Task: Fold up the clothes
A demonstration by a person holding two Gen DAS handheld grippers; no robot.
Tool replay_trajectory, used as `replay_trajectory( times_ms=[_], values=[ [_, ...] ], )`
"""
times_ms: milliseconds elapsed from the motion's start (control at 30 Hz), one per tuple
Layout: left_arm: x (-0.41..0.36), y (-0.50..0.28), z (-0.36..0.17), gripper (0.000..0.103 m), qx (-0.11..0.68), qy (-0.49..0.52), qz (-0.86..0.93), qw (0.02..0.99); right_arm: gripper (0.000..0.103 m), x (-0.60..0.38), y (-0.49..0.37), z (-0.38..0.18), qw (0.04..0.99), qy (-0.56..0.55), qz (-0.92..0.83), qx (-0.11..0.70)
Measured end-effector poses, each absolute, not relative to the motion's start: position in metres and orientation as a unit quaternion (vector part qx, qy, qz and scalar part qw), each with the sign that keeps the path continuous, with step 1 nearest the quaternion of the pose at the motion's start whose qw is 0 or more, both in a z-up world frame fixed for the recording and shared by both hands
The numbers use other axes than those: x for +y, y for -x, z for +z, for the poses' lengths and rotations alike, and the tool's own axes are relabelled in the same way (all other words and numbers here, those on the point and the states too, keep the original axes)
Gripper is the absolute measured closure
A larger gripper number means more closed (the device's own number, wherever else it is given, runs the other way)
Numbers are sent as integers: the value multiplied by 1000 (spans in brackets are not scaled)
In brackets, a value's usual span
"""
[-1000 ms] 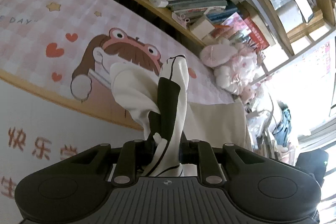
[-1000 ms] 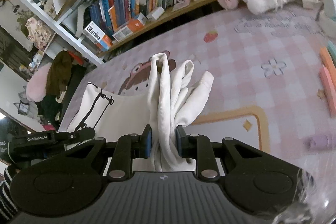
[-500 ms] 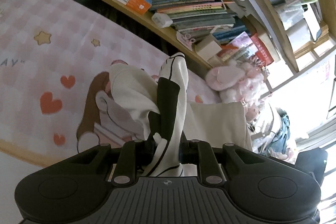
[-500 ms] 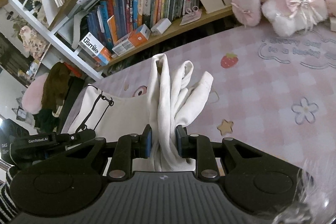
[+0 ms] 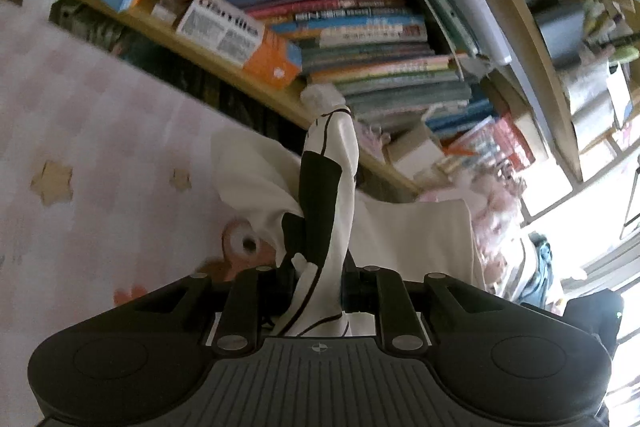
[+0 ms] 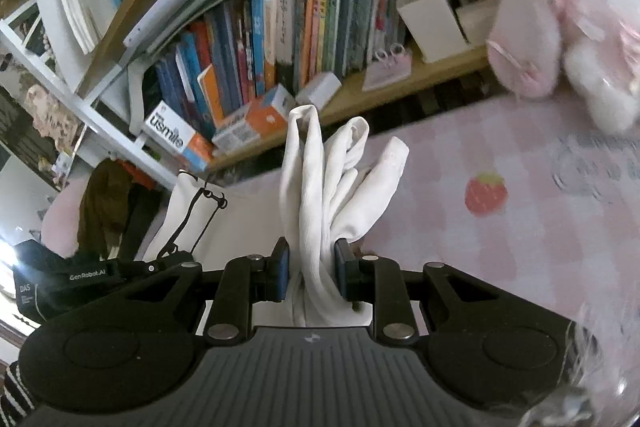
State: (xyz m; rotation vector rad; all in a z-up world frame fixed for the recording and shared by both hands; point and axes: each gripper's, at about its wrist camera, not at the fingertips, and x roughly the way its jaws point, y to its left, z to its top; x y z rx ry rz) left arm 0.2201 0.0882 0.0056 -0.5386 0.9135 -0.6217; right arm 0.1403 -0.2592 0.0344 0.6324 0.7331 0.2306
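- The left gripper (image 5: 316, 283) is clamped on a bunched fold of the white garment (image 5: 332, 187), at a part printed with black shapes and lines; the cloth stands up between its jaws.
- The right gripper (image 6: 308, 273) is clamped on another bunched, plain white part of the same garment (image 6: 320, 195), its blue pads (image 6: 282, 267) pressing the fold from both sides.
- The garment stretches flat between the two grippers, above a pink checked bed cover (image 6: 500, 247) printed with a strawberry and stars.
- Ahead of both grippers runs a wooden shelf (image 6: 440, 67) packed with books (image 6: 320, 19).
- A pink and white plush toy (image 6: 560, 27) sits ahead and to the right of the right gripper.
- A striped sleeve (image 6: 12, 395) shows at that view's lower left edge.
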Motion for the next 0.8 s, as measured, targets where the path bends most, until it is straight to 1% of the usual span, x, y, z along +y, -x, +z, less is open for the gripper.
replay_trajectory(
  times_ms=[267,600,800],
  values=[
    [87,-256,1,85,420,254,-290,822,82,-260,-185,26,883,-294,119,345],
    [88,-289,-16,85,418,280,-291,813,82,-265,-215,6,882,-304,109,343],
    [92,-299,-42,85,440,289,-274,805,82,-273,-220,-19,868,-337,76,356]
  ],
)
